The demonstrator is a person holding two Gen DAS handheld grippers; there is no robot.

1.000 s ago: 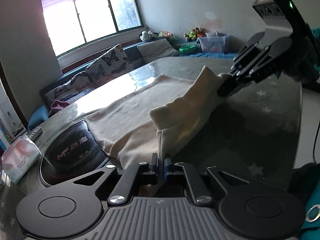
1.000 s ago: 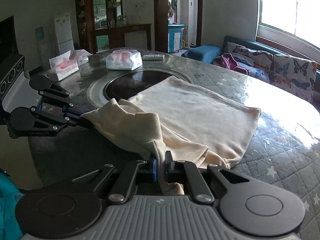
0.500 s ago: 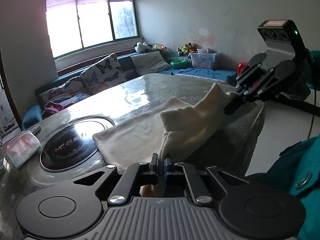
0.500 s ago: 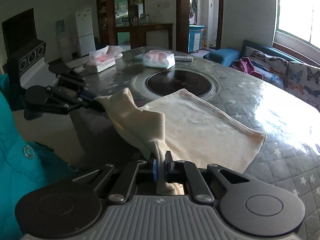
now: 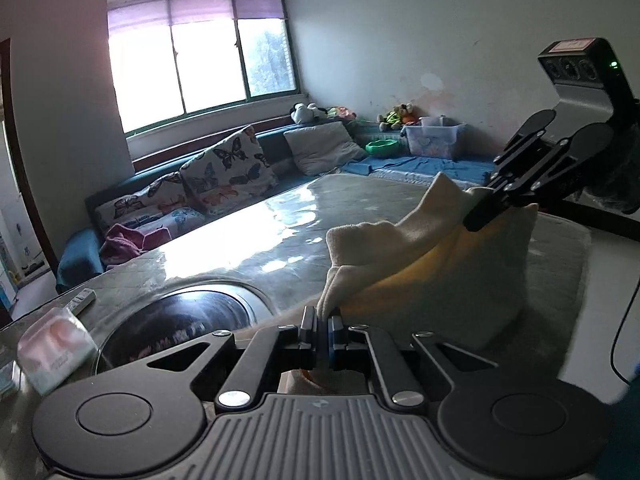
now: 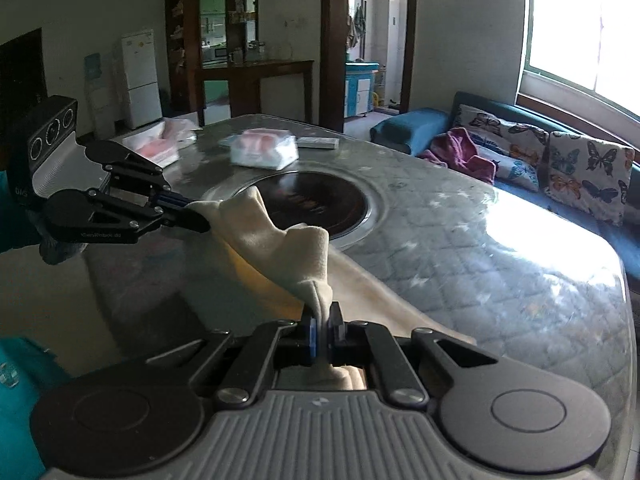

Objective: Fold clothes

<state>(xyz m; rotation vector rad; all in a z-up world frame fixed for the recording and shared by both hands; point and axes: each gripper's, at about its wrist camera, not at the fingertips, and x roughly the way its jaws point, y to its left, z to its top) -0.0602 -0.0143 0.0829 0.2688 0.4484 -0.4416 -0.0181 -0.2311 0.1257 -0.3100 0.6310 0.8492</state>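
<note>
Right wrist view, quilted table (image 6: 500, 248), inset black cooktop (image 6: 320, 204), butterfly-cushioned sofa (image 6: 560, 164).

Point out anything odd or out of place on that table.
Nothing stands out. The cream cloth is held up between the left gripper and right gripper, its far part on the table.

Small white lettering on the left gripper (image 6: 188, 214) is too blurred to read.

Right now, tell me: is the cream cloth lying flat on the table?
No: the cream cloth hangs lifted between the left gripper and right gripper, both pinching it.
</note>
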